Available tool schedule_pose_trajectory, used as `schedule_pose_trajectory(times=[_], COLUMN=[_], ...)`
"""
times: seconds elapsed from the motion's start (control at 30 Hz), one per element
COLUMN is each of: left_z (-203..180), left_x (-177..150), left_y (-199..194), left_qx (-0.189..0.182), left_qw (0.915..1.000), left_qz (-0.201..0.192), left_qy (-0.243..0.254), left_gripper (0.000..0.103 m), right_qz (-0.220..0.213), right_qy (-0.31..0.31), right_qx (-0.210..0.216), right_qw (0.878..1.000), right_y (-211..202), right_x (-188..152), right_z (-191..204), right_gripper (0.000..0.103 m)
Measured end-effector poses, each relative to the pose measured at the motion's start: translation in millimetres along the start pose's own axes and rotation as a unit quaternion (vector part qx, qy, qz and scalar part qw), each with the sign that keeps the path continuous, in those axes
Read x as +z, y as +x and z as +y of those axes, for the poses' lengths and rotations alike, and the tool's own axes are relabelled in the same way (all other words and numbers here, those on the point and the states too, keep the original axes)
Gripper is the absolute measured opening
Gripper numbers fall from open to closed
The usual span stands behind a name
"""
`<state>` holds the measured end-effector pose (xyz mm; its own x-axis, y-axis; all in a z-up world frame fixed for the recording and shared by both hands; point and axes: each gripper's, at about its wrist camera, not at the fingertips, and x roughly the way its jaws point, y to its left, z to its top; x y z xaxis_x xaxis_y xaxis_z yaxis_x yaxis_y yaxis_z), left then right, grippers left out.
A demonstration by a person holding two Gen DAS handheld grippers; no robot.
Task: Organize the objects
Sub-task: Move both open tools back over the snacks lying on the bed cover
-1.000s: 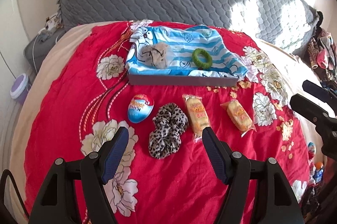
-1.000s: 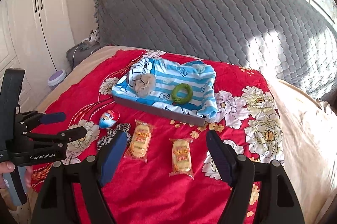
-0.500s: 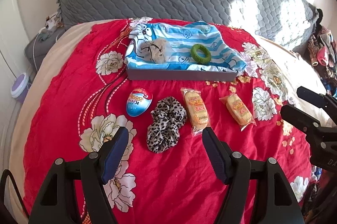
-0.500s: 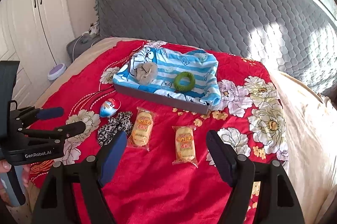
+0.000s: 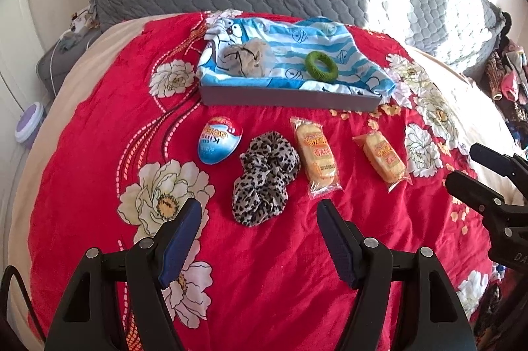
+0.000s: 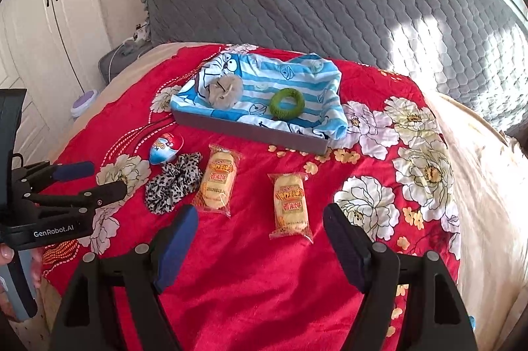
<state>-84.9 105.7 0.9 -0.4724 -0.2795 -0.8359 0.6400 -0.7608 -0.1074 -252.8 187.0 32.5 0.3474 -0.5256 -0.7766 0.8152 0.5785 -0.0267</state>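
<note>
Egg, scrunchie, two cakes in row before tray.

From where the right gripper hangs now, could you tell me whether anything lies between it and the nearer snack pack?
Nothing visible does. The right gripper is open above the red blanket, and the nearer snack pack lies just ahead of its fingertips with only bare blanket between. The other snack pack and the scrunchie sit off to the left.

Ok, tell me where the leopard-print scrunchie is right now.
The leopard-print scrunchie lies on the red bedspread, between the blue egg on its left and a wrapped cake on its right.
</note>
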Motion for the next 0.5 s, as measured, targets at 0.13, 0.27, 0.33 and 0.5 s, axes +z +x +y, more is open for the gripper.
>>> schedule_pose_trajectory(times=[0.13,0.27,0.33,0.5], left_z=[-2.6,-5.3,-6.5,-7.3], left_x=[-3.6,-5.3,-5.5,-5.0], left_y=[2.0,2.6,2.3,3.2], left_qx=[-0.001,-0.002,-0.002,-0.005], left_qw=[1.0,1.0,0.9999,1.0], left_qz=[0.003,0.004,0.003,0.003], left_qy=[0.004,0.006,0.009,0.006], left_gripper=[0.074,0.074,0.074,0.074], right_qz=[0.005,0.008,0.009,0.013], right_qy=[0.002,0.001,-0.002,0.001], right_qx=[0.0,-0.001,0.002,0.002], right_qw=[1.0,1.0,1.0,1.0], right_y=[1.5,2.1,1.9,3.5], right_x=[-2.8,-3.9,-4.3,-4.9], right_z=[-0.6,-0.3,0.2,-0.1], right_gripper=[0.079,0.088,0.089,0.09])
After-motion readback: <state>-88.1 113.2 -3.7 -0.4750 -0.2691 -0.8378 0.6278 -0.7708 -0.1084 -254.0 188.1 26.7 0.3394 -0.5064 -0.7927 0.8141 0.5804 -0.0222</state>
